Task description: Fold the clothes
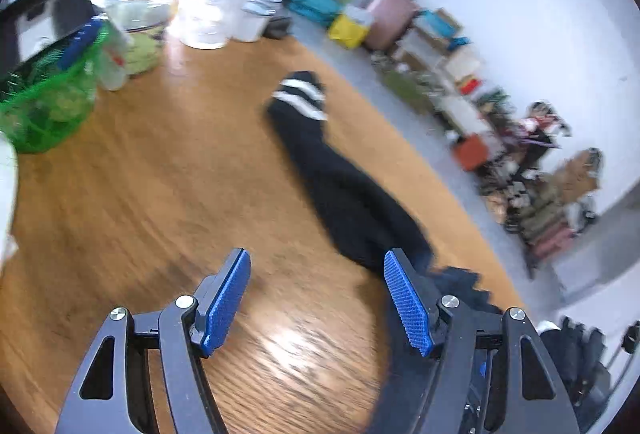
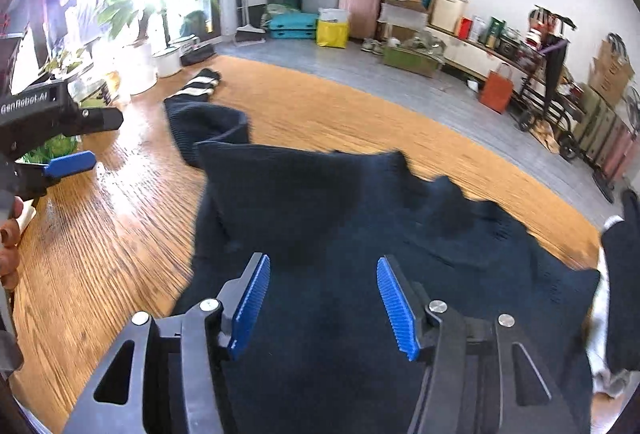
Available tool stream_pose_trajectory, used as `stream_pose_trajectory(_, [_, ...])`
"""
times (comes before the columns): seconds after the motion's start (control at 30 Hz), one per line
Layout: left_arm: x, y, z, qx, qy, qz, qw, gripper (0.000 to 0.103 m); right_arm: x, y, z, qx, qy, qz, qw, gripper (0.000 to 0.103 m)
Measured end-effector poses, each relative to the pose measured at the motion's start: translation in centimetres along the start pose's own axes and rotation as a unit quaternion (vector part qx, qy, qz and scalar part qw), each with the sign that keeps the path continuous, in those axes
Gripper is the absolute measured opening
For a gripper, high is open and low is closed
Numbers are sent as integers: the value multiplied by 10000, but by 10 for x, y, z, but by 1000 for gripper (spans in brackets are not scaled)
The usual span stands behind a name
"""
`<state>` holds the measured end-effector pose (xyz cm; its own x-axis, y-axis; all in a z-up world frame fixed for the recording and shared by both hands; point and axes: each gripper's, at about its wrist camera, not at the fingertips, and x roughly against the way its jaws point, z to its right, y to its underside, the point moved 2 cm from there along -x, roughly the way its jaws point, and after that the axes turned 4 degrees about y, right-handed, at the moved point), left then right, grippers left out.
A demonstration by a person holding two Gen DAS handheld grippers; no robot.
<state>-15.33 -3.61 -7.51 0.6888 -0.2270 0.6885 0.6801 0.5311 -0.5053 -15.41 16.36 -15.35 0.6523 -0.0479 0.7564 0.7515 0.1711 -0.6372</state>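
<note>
Hovering above the wooden tabletop (image 2: 120, 226), both tools are empty. The left hand-held gripper (image 1: 318, 300) stands wide apart over bare wood, nothing between its blue pads, with the sleeve (image 1: 340, 185) lying just to its right. The right hand-held gripper (image 2: 322, 306) is also parted, its pads clear of the fabric, hanging over the body of the dark sweater (image 2: 360, 226) spread below it.

The sweater lies flat-ish near the front edge, one sleeve stretched away toward the plants (image 2: 120, 9), its striped cuff (image 2: 202, 79) at the far end. Its top edge looks rumpled and partly turned over, and a second striped cuff (image 2: 604, 302) appears to trail off at the right, near the tabletop's rim.

What could go wrong, as I judge it: the knit is thick and soft, so a pinch taken in the middle of the body may lift only one layer and drag the rest into a bunch instead of a clean fold. The left pads sit beside the sleeve, not over it; closing there would grab nothing. Pulling the long sleeve in fast could sweep it toward the green basket (image 1: 44, 105) and jars (image 1: 132, 1). The right side could also slide off the edge if tugged that way.
</note>
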Motion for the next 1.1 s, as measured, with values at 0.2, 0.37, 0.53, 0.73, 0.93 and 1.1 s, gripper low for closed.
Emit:
stream_pose_trajectory(0.2, [-20, -11, -23, 193, -408, -180, 9988, 70, -28, -24, -24, -505, 111, 22, 9987, 59])
stream_pose_trajectory(0.37, [-17, -10, -23, -42, -125, -249, 9996, 71, -33, -16, -2, -1088, 423, -168, 9930, 59])
stream_pose_trajectory(0.53, [-24, -3, -4, -147, 782, -544, 9953, 70, 10, 43, 87, -1530, 1275, -407, 9791, 59])
stream_pose_trajectory(0.73, [-46, 38, 53, -687, 1115, -1148, 9847, 70, 104, 151, 223, -2547, 2534, -934, 9285, 63])
stream_pose_trajectory(0.93, [-54, 98, 118, -1661, 1269, -1760, 9619, 70, 181, 262, 322, -4228, 2416, -974, 8680, 66])
stream_pose_trajectory(1.1, [-51, 163, 153, -2403, 984, -2017, 9444, 70, 198, 303, 347, -4599, 2219, -815, 8559, 66])
